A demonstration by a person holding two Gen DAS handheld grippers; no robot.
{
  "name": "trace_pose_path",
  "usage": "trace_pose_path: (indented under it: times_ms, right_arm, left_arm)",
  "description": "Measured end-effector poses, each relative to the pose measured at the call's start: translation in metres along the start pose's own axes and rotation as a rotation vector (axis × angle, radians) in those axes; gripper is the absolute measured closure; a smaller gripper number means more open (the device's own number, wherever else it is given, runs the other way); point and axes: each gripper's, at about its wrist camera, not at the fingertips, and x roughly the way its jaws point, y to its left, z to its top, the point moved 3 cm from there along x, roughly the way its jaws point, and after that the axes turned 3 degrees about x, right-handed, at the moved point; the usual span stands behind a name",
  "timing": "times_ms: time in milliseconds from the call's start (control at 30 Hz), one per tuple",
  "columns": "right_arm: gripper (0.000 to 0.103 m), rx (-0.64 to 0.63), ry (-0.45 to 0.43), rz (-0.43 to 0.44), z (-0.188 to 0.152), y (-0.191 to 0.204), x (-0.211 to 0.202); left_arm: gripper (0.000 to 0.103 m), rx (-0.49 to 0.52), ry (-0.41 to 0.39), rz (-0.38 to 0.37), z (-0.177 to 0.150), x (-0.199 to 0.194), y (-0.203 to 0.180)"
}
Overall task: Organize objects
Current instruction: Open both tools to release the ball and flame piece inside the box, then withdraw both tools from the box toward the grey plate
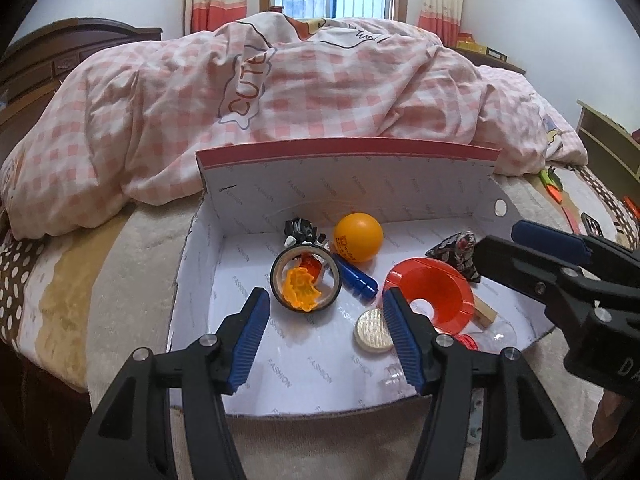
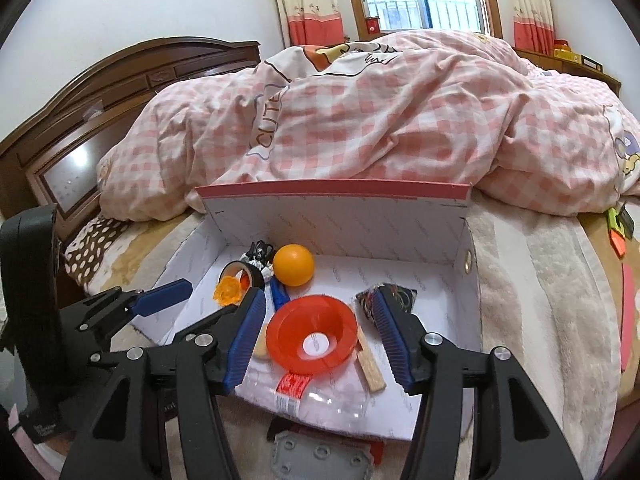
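A: Two grippers over one white cardboard box (image 1: 224, 264), which sits on the bed against a pink checked duvet (image 1: 320, 92). The box has a red top edge and "FASHION" printed all over its lining.

B: And it is crowded in there. At the back wall, an orange ball (image 1: 358, 241) with dark lettering, and just beside it a small black-and-white figure (image 1: 301, 231).

A: In front of those, a roll of tape (image 1: 306, 283) on its side, with a frilly orange plastic piece (image 1: 303, 290) poking out of its core. A blue tube (image 1: 356, 279) lies close by its right side.

B: The big red funnel (image 2: 311, 335) lies mouth-up in the middle, a wooden stick (image 2: 370, 367) angled just beside it. A round pale disc (image 1: 372, 329) sits to its left, a dark patterned pouch (image 1: 456, 254) towards the right wall.

A: Near the front edge, a clear plastic bottle (image 2: 320, 400) with a red label.

B: The left gripper (image 1: 326, 336) hangs above the box floor, blue pads apart, nothing between them.

A: Same for the right gripper (image 2: 318, 340): jaws spread, funnel seen between them but unpressed.
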Motion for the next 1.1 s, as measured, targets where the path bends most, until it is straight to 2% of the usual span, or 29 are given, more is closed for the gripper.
trace_pose_path:
  times_ms: [667,1100]
  right_arm:
    - [0.046,0.002,0.001,0.029,-0.032,0.005,-0.034]
    - [0.046,-0.008,0.023,0.005,-0.068,-0.005,-0.057]
  left_arm:
    - [0.043,-0.019,0.019,-0.029,-0.019,-0.025,-0.002]
    - [0.043,-0.007,0.035,-0.051,-0.046,-0.05,-0.01]
